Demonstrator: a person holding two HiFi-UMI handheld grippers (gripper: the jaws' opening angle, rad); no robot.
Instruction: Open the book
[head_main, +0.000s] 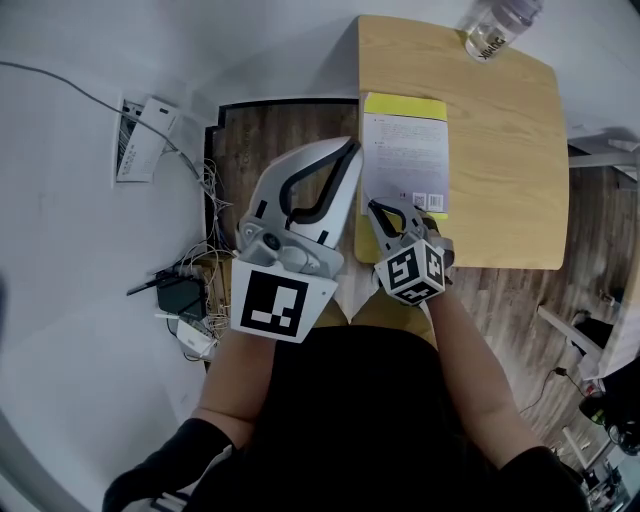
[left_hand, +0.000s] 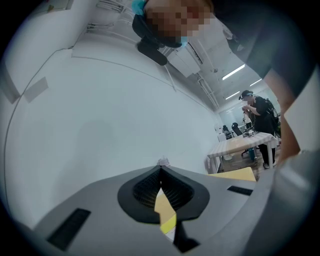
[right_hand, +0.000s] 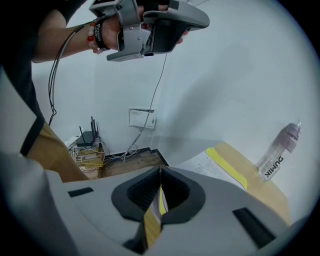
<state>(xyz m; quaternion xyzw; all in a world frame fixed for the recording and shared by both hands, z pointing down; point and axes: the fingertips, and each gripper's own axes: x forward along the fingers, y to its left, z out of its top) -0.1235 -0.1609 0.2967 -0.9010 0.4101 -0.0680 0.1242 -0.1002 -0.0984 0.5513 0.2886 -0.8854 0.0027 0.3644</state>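
Observation:
A thin book (head_main: 405, 150) with a white printed cover and a yellow strip lies flat on the wooden table (head_main: 500, 160). At the book's near edge my right gripper (head_main: 392, 212) points down at a slant. In the right gripper view its pads are shut (right_hand: 160, 174) on the edge of the book (right_hand: 212, 162), with white and yellow leaves pinched between them. My left gripper (head_main: 350, 150) is held up in the air left of the book, well above the table. Its jaws meet at the tip (left_hand: 161, 168) with nothing between them.
A clear plastic bottle (head_main: 497, 28) lies at the table's far edge, also in the right gripper view (right_hand: 278, 151). On the floor left of the table sit a router and tangled cables (head_main: 180, 295), by a white wall box (head_main: 145, 135). A person (left_hand: 257, 112) stands by distant tables.

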